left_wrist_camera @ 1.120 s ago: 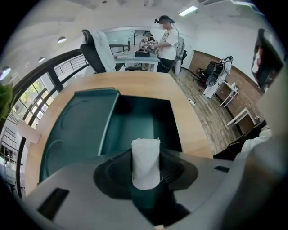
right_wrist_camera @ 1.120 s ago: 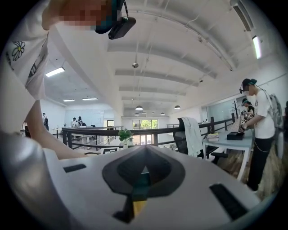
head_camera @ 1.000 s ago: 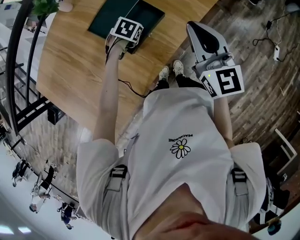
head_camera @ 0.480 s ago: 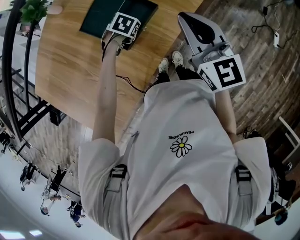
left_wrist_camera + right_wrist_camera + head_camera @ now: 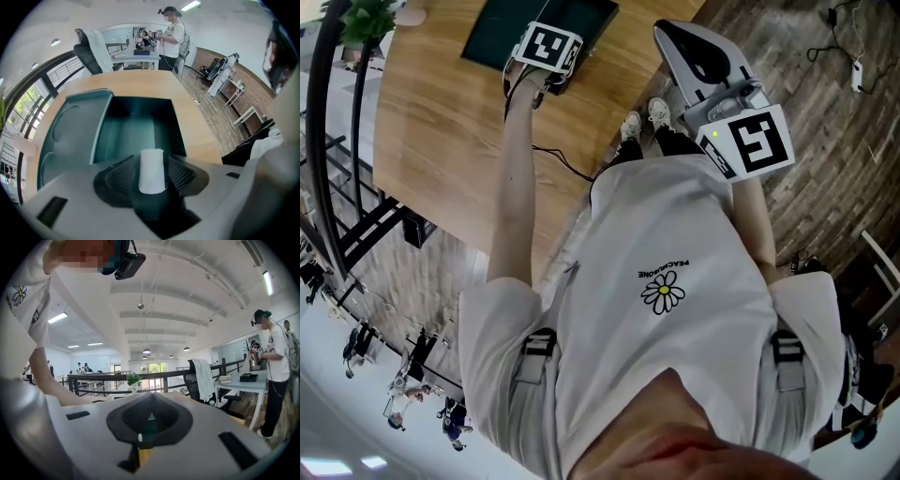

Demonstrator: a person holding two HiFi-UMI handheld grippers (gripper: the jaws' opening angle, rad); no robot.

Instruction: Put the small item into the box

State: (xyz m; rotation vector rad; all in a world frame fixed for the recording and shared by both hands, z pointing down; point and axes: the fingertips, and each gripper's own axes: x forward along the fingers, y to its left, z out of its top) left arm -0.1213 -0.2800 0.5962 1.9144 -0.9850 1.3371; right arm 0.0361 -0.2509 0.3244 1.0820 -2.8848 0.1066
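Observation:
A dark teal box lies open on the wooden table, its lid flat to the left. My left gripper hangs over the box's near edge. A small white cylinder stands upright between its pads, and thin gaps show on both sides as the jaws open. In the head view only the left gripper's marker cube shows, over the box. My right gripper is held up off the table at the right, jaws together, nothing in them.
A thin black cable runs across the table towards its near edge. A potted plant and a black railing stand at the table's left. Behind the box are an office chair and a person at another desk.
The left gripper stays over the box's near edge and the right gripper stays raised. Both have only shifted slightly in the head view.

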